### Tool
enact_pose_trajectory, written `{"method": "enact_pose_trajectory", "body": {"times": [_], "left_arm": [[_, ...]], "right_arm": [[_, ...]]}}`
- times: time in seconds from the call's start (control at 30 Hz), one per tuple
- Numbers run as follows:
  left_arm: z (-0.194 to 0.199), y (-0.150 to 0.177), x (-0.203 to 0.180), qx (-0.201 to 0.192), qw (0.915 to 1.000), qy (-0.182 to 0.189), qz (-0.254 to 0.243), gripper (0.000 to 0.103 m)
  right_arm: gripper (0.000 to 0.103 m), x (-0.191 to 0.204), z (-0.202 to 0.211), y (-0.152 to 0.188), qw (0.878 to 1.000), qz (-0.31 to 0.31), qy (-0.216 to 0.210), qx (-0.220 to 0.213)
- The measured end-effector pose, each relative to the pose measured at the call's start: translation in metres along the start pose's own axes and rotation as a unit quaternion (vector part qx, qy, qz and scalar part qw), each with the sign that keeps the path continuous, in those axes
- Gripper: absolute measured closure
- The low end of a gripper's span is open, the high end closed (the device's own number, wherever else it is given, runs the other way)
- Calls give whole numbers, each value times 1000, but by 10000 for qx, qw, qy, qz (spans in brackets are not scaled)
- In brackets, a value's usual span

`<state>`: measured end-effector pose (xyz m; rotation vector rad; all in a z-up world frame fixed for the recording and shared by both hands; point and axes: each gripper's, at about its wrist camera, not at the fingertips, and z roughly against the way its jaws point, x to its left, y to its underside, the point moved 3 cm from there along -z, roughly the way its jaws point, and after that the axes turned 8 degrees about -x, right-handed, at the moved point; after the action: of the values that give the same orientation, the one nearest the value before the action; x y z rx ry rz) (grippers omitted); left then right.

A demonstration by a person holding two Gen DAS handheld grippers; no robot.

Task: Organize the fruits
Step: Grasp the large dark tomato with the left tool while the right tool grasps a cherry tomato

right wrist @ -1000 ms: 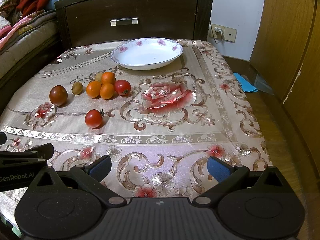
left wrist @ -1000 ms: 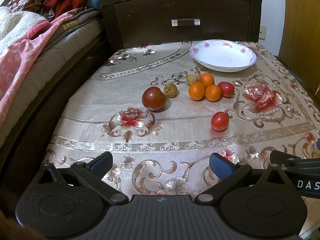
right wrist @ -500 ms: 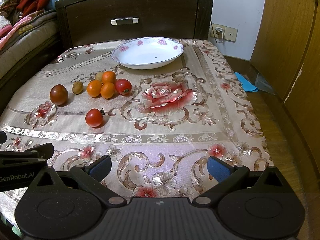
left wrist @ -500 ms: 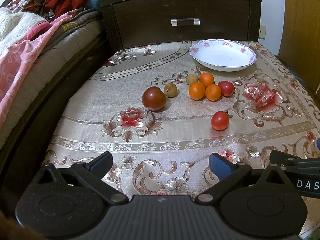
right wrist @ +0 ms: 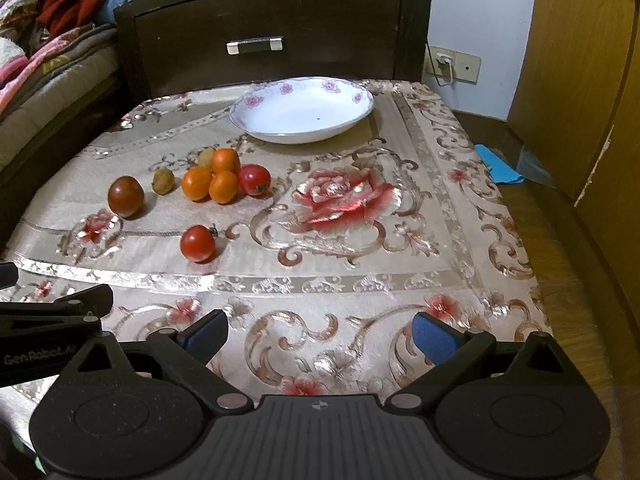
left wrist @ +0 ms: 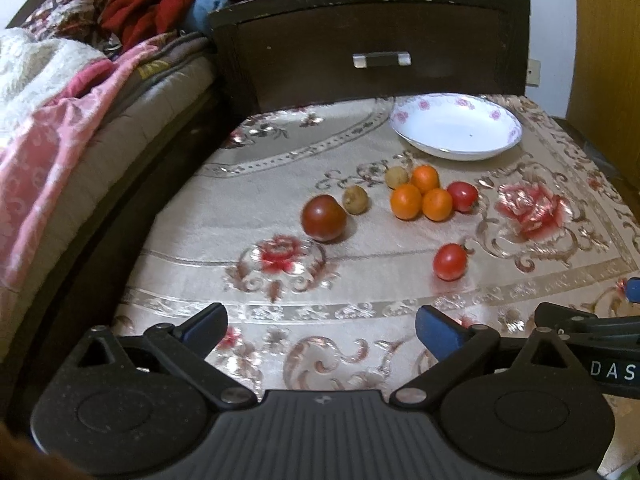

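Loose fruit lies on a floral tablecloth: a dark red tomato (left wrist: 324,218) (right wrist: 125,196), two brown longans (left wrist: 355,199) (right wrist: 163,181), three oranges (left wrist: 407,201) (right wrist: 196,183), a red tomato beside them (left wrist: 462,196) (right wrist: 254,179), and a lone red tomato nearer me (left wrist: 450,261) (right wrist: 197,243). An empty white floral bowl (left wrist: 456,125) (right wrist: 302,109) stands behind them. My left gripper (left wrist: 322,326) and right gripper (right wrist: 320,332) are both open and empty, low over the near edge, well short of the fruit.
A dark wooden drawer unit (left wrist: 380,46) stands right behind the table. A bed with heaped blankets (left wrist: 60,92) runs along the left. A wooden cabinet (right wrist: 592,80) and floor lie to the right, past the table's edge (right wrist: 532,248).
Both grippers have edged slightly forward toward the fruit. The fruit and bowl have not moved and both grippers stay open.
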<state>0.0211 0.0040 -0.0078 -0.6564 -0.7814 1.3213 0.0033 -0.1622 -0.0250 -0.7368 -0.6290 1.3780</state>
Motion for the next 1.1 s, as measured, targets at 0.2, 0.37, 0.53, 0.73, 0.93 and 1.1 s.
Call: {"method": "enact_pose_trajectory", "body": {"times": [0.2,0.37,0.53,0.73,0.93,1.1], "left_arm": [[-7,-11,10,36,10000,-48,14,0],[-26,-20,17,191,9998,66,81,1],[-44,-31,15,144,9993,242,-243,0],[-76,-43,16,283,9980,441,-363,0],[-100,-49,9,302,9963,557,-576,0],[-118,-51,10,423,9956,660,-515,2]], "right_arm": [[18,14,1,-14,9993,71,-368,-5],[24,28,-10,-28,9964,337,-772,-7],[33,34,-28,-42,9925,527,-1100,87],[42,43,-52,-50,9839,755,-1580,362],[48,55,-68,-50,9761,949,-1875,552],[58,56,-82,-50,9737,936,-1942,738]]}}
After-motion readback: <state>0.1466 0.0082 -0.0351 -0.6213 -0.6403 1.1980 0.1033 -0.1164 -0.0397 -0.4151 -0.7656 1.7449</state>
